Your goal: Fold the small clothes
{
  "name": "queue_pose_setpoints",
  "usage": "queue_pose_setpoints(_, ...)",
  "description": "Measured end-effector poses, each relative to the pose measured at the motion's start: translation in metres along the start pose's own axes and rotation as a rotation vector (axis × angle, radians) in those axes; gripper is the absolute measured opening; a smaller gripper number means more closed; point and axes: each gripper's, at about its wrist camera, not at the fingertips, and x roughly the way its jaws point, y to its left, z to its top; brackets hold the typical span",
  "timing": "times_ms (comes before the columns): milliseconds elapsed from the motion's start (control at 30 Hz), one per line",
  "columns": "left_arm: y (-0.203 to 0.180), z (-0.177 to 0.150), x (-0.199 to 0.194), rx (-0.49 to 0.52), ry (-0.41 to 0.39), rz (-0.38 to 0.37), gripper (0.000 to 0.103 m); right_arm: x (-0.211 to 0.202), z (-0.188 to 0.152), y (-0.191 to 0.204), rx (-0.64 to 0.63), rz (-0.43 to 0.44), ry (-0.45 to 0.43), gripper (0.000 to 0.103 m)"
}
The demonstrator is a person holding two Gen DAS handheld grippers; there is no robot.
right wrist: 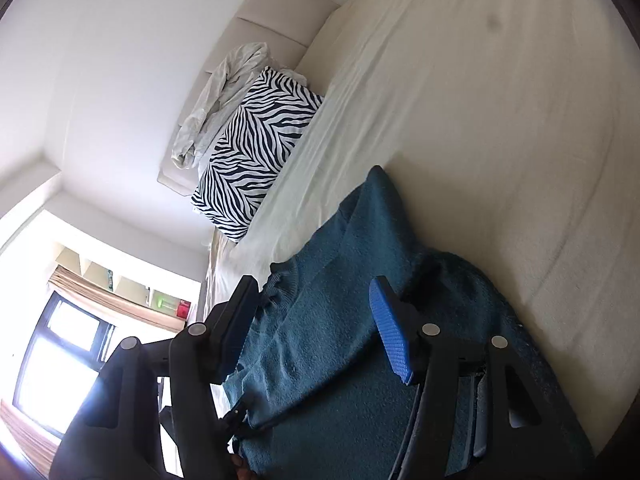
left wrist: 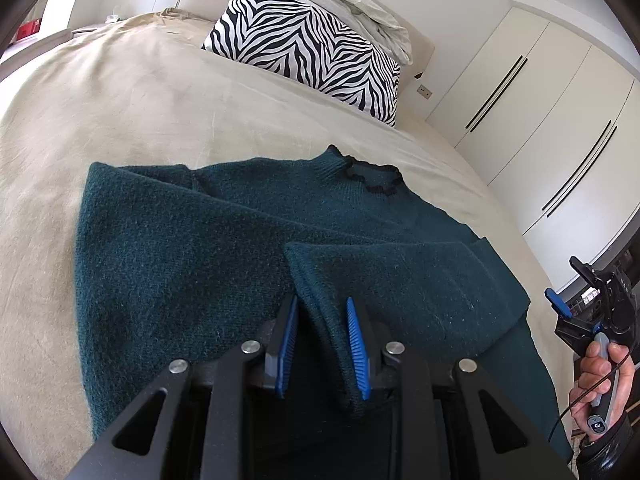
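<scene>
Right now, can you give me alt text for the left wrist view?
The left claw pinches a folded edge of a dark green sweater spread on a beige bed. A zebra-print pillow lies beyond, and the open right claw hangs at the right edge.

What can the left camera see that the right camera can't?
Only the left wrist view shows the white wardrobe doors, the person's hand holding the right tool, and the left tool around a sweater fold. Only the right wrist view shows the window and shelves. Both show the green sweater, zebra pillow and bed.
</scene>
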Motion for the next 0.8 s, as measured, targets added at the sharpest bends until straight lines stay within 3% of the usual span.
queue_pose_setpoints(100,0.001,0.0,0.001,-0.004,0.003,-0.001,0.027,0.033,0.011,-0.003,0.012,0.019,0.062,0.063)
queue_pose_setpoints(167,0.003,0.0,0.002,-0.01,0.006,-0.002,0.027,0.053,0.01,-0.023,0.061,-0.05,0.108,0.063)
queue_pose_setpoints(200,0.003,0.0,0.002,-0.013,0.007,-0.003,0.027,0.059,0.005,-0.039,0.096,-0.096,0.128,0.06)
queue_pose_setpoints(233,0.004,0.0,0.002,-0.015,0.007,-0.004,0.027,0.06,-0.001,-0.052,0.112,-0.073,0.122,0.055)
queue_pose_setpoints(267,0.004,0.0,0.002,-0.018,0.007,-0.004,0.027,0.054,-0.006,-0.058,0.1,-0.056,0.092,0.04)
queue_pose_setpoints(300,0.005,0.0,0.002,-0.021,0.007,-0.004,0.027,0.048,-0.01,-0.062,0.094,-0.054,0.086,0.033)
queue_pose_setpoints(367,0.006,0.0,0.001,-0.027,0.004,-0.005,0.027,0.035,-0.016,-0.068,0.102,-0.05,0.076,0.033)
queue_pose_setpoints(467,0.007,-0.001,0.0,-0.033,-0.004,-0.002,0.027,0.017,-0.013,-0.059,0.094,-0.097,0.07,0.037)
queue_pose_setpoints(600,0.009,-0.002,0.0,-0.035,-0.009,-0.006,0.027,0.01,0.005,-0.021,0.011,-0.053,0.013,0.062)
queue_pose_setpoints(700,0.009,-0.003,0.0,-0.031,-0.011,-0.005,0.027,0.041,0.02,-0.002,-0.014,-0.009,0.07,0.064)
queue_pose_setpoints(800,0.009,-0.002,0.0,-0.03,-0.012,-0.005,0.027,0.081,0.033,0.001,-0.036,-0.056,0.12,0.064)
